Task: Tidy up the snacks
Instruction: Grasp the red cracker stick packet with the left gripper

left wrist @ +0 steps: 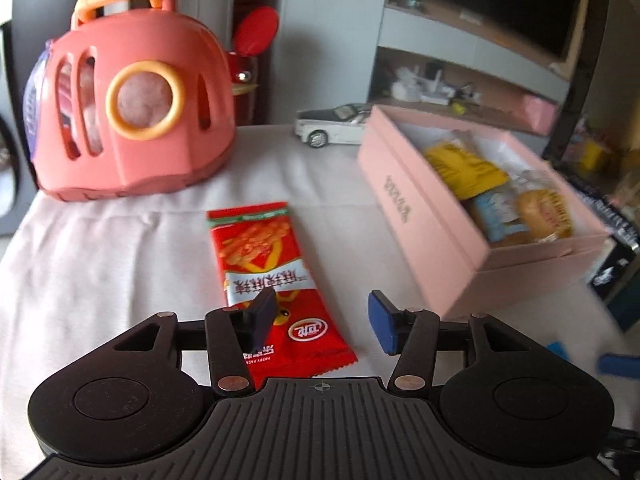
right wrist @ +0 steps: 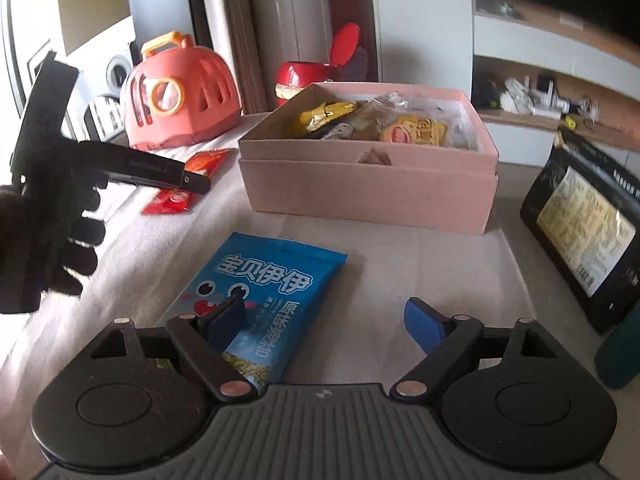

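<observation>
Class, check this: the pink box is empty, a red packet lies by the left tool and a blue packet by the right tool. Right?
Not quite. The pink box already holds several snacks, as the right wrist view shows. The red packet and blue packet are placed as stated.

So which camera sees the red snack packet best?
The left wrist view. There the red snack packet lies whole on the white cloth, print readable, with only one black finger across its lower part. In the right wrist view the packet sits far off to the left, small, and the other tool's black arm covers its middle.
</observation>
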Demonstrator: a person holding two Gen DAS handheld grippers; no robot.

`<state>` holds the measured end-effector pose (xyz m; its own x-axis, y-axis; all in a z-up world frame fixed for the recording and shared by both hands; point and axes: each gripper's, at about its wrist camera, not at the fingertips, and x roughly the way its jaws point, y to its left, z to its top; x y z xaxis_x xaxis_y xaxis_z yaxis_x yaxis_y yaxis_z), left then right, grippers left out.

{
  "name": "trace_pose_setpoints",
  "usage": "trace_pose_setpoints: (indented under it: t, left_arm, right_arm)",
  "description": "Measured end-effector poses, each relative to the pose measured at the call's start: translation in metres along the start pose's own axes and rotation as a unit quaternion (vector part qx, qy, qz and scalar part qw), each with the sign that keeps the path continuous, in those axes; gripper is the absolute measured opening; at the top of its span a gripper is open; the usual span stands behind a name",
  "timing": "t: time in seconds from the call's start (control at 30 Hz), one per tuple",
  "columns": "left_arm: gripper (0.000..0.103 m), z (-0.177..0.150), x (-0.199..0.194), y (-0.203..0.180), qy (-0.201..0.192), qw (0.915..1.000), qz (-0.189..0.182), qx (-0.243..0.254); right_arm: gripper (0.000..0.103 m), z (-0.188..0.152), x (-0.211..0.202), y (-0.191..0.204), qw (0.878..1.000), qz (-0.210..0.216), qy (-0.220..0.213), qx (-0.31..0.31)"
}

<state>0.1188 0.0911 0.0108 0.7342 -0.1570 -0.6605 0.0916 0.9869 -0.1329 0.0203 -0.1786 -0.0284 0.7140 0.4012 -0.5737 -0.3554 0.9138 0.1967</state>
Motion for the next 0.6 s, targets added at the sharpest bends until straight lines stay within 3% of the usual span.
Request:
trace_pose_setpoints:
  t: [0.03, 0.1, 0.17, 0.23, 0.3, 0.43, 0.6]
  left_arm:
    - [0.055, -0.001, -0.002, 0.002, -0.009, 0.9999, 0.003, -0.008]
    - [0.053, 0.001, -0.004, 0.006, -0.032, 0.9983, 0.042, -0.024]
    - [0.053, 0.004, 0.003, 0.013, -0.026, 0.9957, 0.075, -0.047]
    - [0.053, 0.006, 0.014, 0.022, -0.001, 0.9938, 0.077, -0.080]
    - [0.054, 0.008, 0.019, 0.024, -0.009, 0.9930, 0.071, -0.094]
    - [0.057, 0.013, 0.029, 0.016, -0.007, 0.9946, 0.066, -0.081]
    - [0.061, 0.006, 0.030, 0.004, -0.010, 0.9974, 0.068, -0.022]
  right_arm:
    - [0.087, 0.000, 0.001, -0.003, 1.000, 0.005, 0.001, 0.009]
    - [0.090, 0.000, 0.002, -0.007, 1.000, 0.011, 0.004, 0.023]
    - [0.090, -0.001, 0.002, -0.008, 1.000, 0.011, 0.003, 0.026]
    - [0.090, -0.001, 0.002, -0.006, 1.000, 0.008, 0.003, 0.024]
    - [0.091, -0.001, 0.002, -0.006, 1.000, 0.007, 0.003, 0.024]
    - [0.092, -0.001, 0.003, -0.005, 1.000, 0.006, 0.004, 0.024]
    - [0.095, -0.001, 0.004, -0.006, 1.000, 0.003, 0.004, 0.026]
